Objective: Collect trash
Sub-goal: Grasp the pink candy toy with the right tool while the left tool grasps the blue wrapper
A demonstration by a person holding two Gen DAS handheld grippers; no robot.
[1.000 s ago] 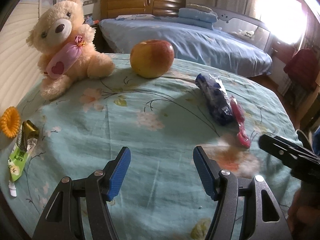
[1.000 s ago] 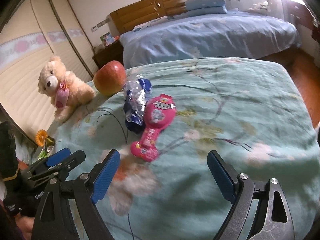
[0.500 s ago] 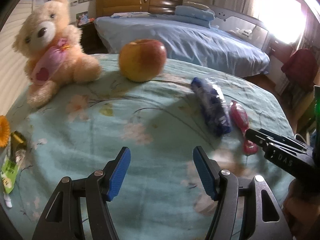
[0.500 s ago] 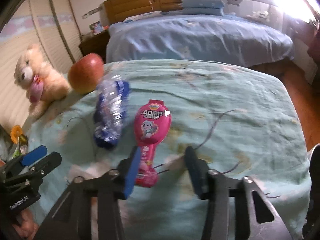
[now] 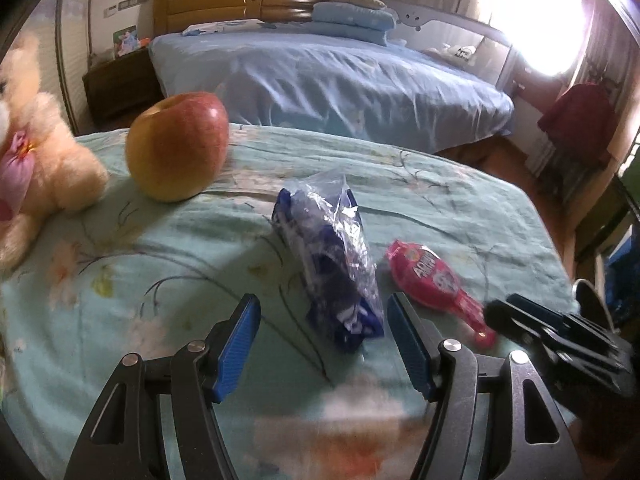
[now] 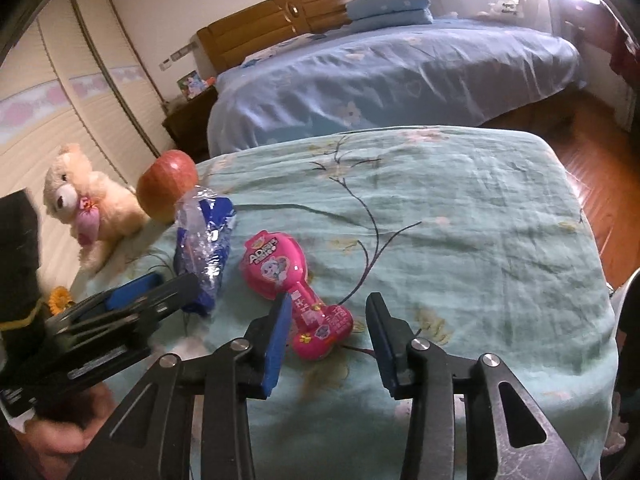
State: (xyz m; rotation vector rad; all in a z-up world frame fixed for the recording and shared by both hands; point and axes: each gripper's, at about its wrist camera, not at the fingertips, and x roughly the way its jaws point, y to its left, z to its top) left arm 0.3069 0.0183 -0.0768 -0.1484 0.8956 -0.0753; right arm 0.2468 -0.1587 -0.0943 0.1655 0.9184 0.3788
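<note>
A crumpled blue and clear wrapper (image 5: pixel 332 252) (image 6: pixel 206 240) lies on the teal flowered cover, with a pink sweet packet (image 5: pixel 432 280) (image 6: pixel 276 268) just to its right. My left gripper (image 5: pixel 322 308) is open, and the blue wrapper's near end sits between its fingertips without being pressed. My right gripper (image 6: pixel 330 304) straddles the pink packet's narrow end. Its jaws are opening; the left pad is against the packet and the right pad stands clear. Each gripper shows in the other's view: the right one (image 5: pixel 520 316) at the right, the left one (image 6: pixel 160 284) at the left.
A red-yellow apple (image 5: pixel 176 148) (image 6: pixel 168 180) and a cream teddy bear (image 5: pixel 36 168) (image 6: pixel 84 204) sit at the far left of the cover. A yellow hair tie (image 6: pixel 60 298) lies at the left edge. Behind stands a blue bed (image 5: pixel 340 80); wooden floor lies to the right.
My left gripper has swung right, from bare cover to the blue wrapper. My right gripper has moved up to the pink packet and its jaws have narrowed around the packet's end.
</note>
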